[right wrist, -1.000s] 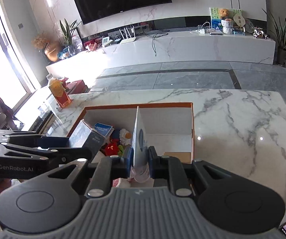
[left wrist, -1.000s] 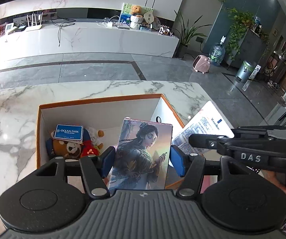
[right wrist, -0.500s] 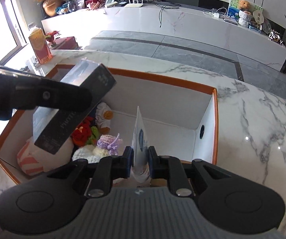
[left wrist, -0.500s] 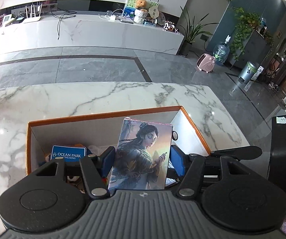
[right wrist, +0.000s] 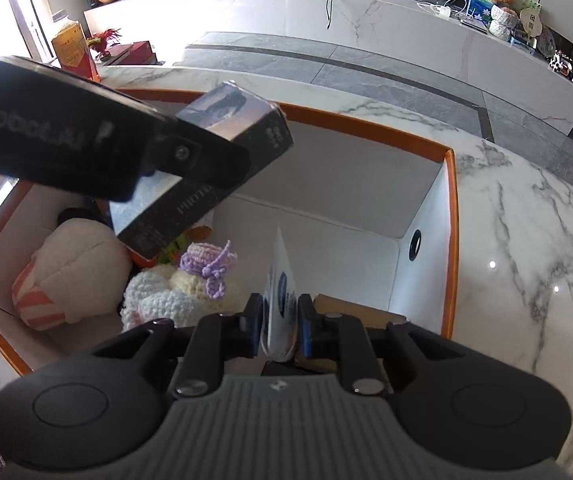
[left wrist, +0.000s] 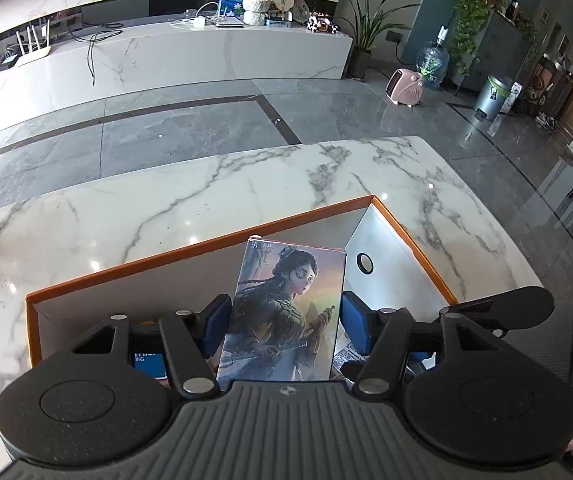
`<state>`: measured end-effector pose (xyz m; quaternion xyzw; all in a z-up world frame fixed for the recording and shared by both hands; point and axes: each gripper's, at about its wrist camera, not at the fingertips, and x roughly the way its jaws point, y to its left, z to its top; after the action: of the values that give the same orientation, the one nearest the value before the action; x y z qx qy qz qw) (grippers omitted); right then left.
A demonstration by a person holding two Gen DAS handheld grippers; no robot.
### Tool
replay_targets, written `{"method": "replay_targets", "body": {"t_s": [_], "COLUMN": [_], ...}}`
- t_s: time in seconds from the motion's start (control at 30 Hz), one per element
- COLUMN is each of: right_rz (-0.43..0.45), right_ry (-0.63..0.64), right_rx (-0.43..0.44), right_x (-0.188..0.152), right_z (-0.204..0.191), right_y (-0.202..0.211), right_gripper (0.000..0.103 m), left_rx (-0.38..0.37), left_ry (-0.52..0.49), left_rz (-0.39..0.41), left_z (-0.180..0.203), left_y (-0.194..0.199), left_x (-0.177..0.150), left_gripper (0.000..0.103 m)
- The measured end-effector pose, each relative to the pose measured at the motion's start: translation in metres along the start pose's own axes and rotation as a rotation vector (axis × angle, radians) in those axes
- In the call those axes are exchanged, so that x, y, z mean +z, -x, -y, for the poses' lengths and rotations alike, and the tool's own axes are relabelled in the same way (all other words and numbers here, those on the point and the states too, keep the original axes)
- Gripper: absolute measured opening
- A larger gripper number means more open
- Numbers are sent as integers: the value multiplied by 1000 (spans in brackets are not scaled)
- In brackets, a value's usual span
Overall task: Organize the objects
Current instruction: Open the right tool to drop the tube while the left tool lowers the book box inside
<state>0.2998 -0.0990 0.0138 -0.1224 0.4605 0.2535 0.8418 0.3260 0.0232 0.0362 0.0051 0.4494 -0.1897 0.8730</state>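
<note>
White marble tabletop under an orange-rimmed box, living room behind. Over the box, tilted, long axis running away from the camera: illustrated carton, pinched across its width between the left gripper pads. Seen edge-on, upright, thin white packet, nipped in the right gripper at a narrow gap. Below, crocheted toy and striped plush, partly hidden by the left gripper. Blue card mostly covered, print cut off.

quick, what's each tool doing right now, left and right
Left tool: closed on the illustrated box, over the orange-rimmed box.
Right tool: closed on a thin white packet.
</note>
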Motion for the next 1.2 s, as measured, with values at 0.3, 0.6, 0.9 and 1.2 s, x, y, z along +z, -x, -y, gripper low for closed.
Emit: {"method": "replay_targets", "body": {"t_s": [0.3, 0.6, 0.9, 1.2], "right_rz": [165, 172, 160, 153], "right_ry": [16, -27, -60, -73], "right_rx": [-8, -56, -45, -50], "right_x": [-1, -1, -1, -1], "right_z": [19, 50, 58, 60], "right_y": [67, 64, 54, 50], "right_gripper": [34, 34, 34, 34], "left_rx": [40, 94, 79, -25], "left_ry": [-307, -718, -872, -923], "left_rz": [-78, -232, -329, -324], "left_z": [21, 39, 45, 51], "left_y": [-22, -54, -92, -99], "left_x": [19, 10, -5, -7], "left_gripper": [69, 69, 69, 69]}}
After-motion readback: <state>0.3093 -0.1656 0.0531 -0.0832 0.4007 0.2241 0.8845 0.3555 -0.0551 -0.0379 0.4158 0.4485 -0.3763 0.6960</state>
